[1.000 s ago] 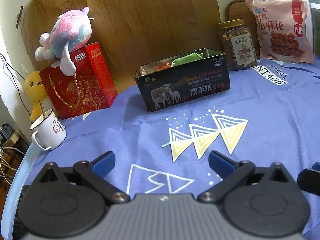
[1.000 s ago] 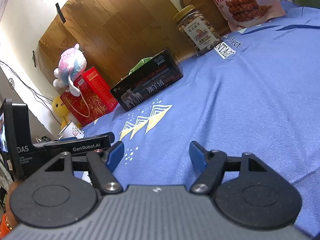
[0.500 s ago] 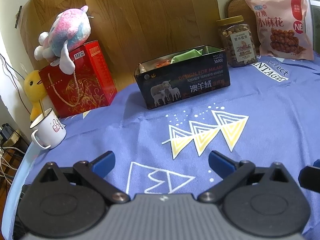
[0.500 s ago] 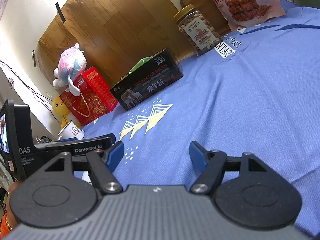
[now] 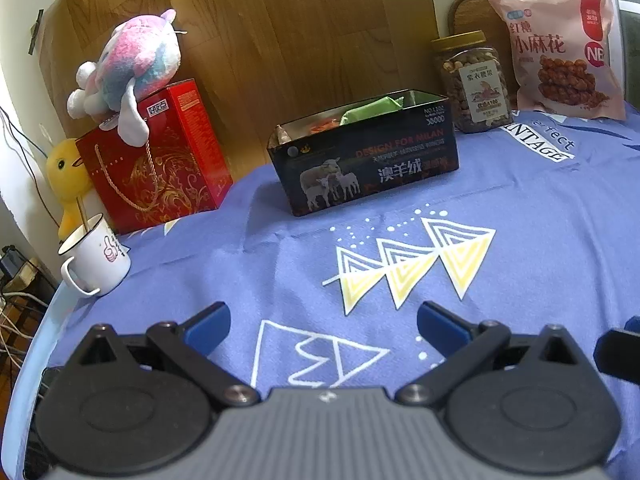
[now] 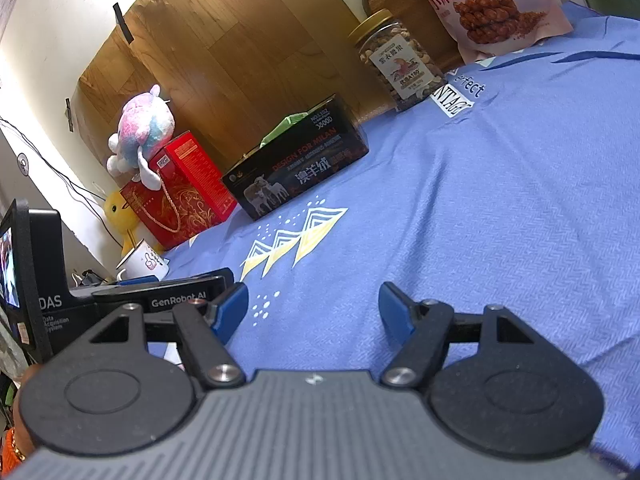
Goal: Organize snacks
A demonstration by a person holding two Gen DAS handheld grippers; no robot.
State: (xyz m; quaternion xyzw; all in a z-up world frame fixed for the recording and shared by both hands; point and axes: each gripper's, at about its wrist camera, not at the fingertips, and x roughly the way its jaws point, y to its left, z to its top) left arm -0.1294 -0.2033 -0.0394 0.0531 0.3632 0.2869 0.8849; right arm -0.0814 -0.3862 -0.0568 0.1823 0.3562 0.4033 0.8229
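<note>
Looks like a lull btw picks: both tongs, left and right, hang low over the blue cloth of the counter w/ jaws apart and nothing in them, well short of any snack. Next move prob. calls for reaching to the back edge for the nut jar or the pink snack bag, which stand side by side just right of the tin, then carrying it over. The open black tin at mid-counter already holds a green packet plus something orange I can't make out.
</note>
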